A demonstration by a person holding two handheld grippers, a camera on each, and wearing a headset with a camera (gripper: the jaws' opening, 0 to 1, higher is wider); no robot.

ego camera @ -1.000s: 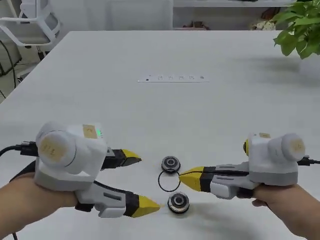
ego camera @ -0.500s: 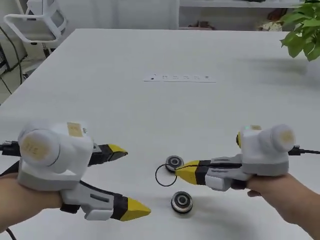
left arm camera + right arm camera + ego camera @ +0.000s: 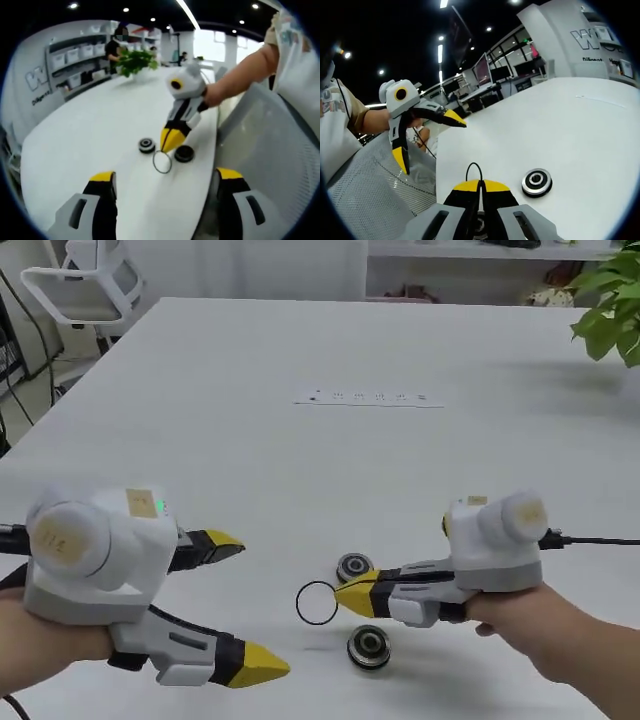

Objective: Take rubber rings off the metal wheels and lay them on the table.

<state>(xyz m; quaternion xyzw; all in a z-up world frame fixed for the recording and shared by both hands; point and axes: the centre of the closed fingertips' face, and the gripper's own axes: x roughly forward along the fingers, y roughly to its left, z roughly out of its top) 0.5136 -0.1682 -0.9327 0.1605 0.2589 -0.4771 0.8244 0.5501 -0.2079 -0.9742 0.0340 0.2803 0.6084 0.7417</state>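
My right gripper (image 3: pixel 342 597) is shut on the edge of a thin black rubber ring (image 3: pixel 298 604), which sticks out to the left of its yellow tips. Two metal wheels lie flat on the white table: one (image 3: pixel 354 567) just behind the tips, one (image 3: pixel 369 647) in front of them. My left gripper (image 3: pixel 255 605) stands open to the left of the ring, holding nothing. In the left gripper view the ring (image 3: pixel 154 161) hangs from the right gripper (image 3: pixel 170 141) beside both wheels (image 3: pixel 146 145) (image 3: pixel 184 153). In the right gripper view the ring (image 3: pixel 474 163) rises from the shut tips (image 3: pixel 480 184), with one wheel (image 3: pixel 536 181) to their right.
A flush power strip (image 3: pixel 368 397) is set into the table (image 3: pixel 300 460) farther back. A plant (image 3: pixel 610 300) stands at the far right. A white chair (image 3: pixel 85 285) is off the table's far left corner. The near table edge runs just under my hands.
My right gripper has carried the ring to the left, away from the spot between the two wheels. The left gripper has drawn back to the left. The wheels have stayed put.
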